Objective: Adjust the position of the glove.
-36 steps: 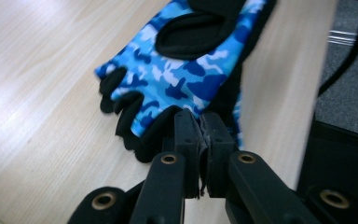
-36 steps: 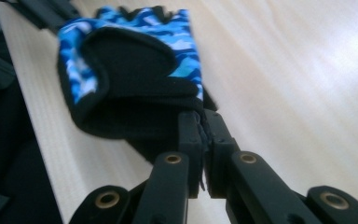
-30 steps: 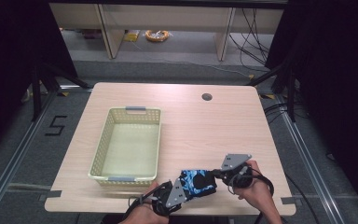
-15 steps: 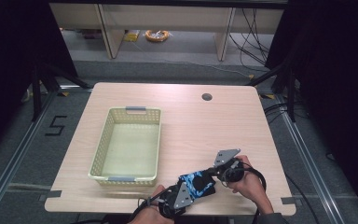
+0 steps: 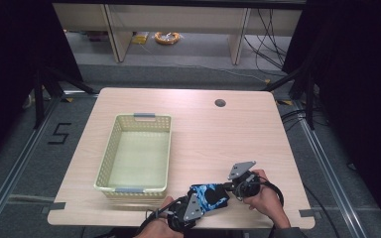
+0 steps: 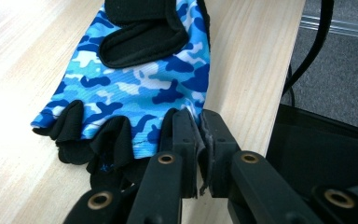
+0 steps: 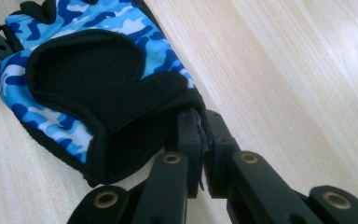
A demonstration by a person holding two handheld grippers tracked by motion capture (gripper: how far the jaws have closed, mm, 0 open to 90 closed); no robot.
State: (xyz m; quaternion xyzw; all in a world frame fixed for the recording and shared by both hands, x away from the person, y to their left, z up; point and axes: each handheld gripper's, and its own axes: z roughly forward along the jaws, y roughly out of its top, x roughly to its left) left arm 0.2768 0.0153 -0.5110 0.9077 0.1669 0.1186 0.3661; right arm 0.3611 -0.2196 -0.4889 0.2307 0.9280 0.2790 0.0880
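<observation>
Camouflage fabric in blue and white, trimmed in black, marks the fingerless glove (image 5: 209,194) lying flat on the wooden counter (image 5: 218,139) near its front edge, stretched between the two grippers. In the left gripper view the left gripper (image 6: 200,126) has its jaws pressed together on the glove's edge at the finger end, pinching a thin fold of the blue cloth just beside the short black finger openings; the rest of the glove runs away from the jaws across the wood, its black wrist tab at the far end, and the counter's edge lies close on the right of that view. In the right gripper view the right gripper (image 7: 200,122) is likewise clamped, its jaws nipping the black cuff at the wrist end, with the black palm patch and blue pattern spreading up and to the left from the tips. From the high view, the left gripper (image 5: 191,210) sits at the glove's lower left and the right gripper (image 5: 240,181) at its upper right, each in a hand. A pale yellow plastic basket (image 5: 110,158) stands to the left, apart from the glove
</observation>
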